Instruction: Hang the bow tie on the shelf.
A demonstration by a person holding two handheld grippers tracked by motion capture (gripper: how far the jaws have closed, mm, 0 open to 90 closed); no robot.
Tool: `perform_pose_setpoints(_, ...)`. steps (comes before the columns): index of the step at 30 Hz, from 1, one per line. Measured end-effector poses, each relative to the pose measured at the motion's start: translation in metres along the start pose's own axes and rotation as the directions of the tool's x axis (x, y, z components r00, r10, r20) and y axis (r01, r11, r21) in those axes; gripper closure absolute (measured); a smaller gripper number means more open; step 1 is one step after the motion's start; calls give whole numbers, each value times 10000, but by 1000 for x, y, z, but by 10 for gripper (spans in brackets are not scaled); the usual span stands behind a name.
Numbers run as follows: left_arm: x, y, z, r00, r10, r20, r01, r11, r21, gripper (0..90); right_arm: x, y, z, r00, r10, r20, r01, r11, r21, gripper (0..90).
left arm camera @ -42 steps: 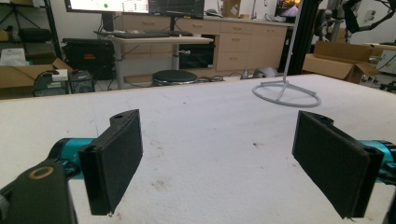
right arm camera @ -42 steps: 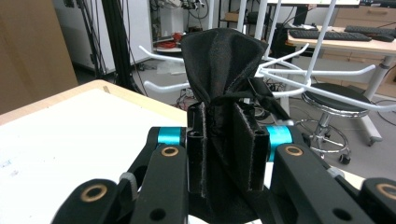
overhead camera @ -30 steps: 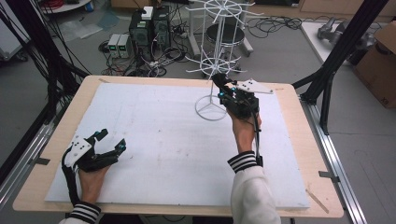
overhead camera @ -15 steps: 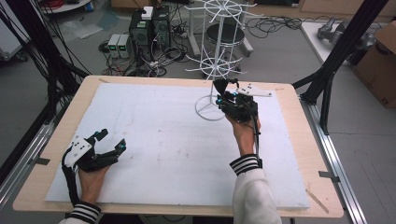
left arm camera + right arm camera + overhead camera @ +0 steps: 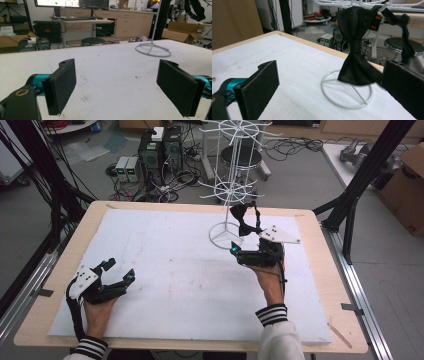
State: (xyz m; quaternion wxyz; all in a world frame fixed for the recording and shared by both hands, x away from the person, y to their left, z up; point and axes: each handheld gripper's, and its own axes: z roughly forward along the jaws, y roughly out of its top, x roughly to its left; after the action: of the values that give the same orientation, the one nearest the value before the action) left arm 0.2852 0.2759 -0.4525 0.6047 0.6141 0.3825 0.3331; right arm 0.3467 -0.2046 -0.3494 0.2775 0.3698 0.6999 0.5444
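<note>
A black bow tie (image 5: 245, 220) hangs by its strap from a lower arm of the white wire rack (image 5: 231, 170), above the rack's ring base. In the right gripper view the bow tie (image 5: 355, 57) dangles free just beyond the jaws. My right gripper (image 5: 252, 242) sits just on the near side of the rack; its jaws have just been opening and now stand wide with nothing between the pads (image 5: 262, 82). My left gripper (image 5: 120, 269) rests on the white mat at the near left, open and empty, its pads (image 5: 62, 85) wide apart.
The white mat (image 5: 165, 270) covers most of the wooden table (image 5: 325, 285). The rack's ring base (image 5: 153, 50) stands at the back centre-right. Black frame posts (image 5: 350, 205), computers, a stool and cables stand on the floor beyond the far edge.
My right gripper has let go of the bow tie, opened wide, and drawn back from the rack toward the person and slightly down. The bow tie stays hanging on the rack. The left hand kept still.
</note>
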Motion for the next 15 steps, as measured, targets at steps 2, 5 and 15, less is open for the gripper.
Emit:
perform_pose_setpoints(2, 0, 0, 0, 10000, -10, -3, 10, 10000, 5, 165, 0, -7, -9, 10000, -42, -53, 42, 9999, -128, 5)
perform_pose_setpoints(5, 0, 0, 0, 10000, -9, -3, 9, 10000, 13, 165, -1, -20, -22, 10000, -65, -44, 64, 9998, -169, 5)
perform_pose_setpoints(15, 0, 0, 1, 10000, 8, -46, -8, 10000, 18, 164, -17, -77, -62, 9972, 271, 701, -227, 9978, -628, 5)
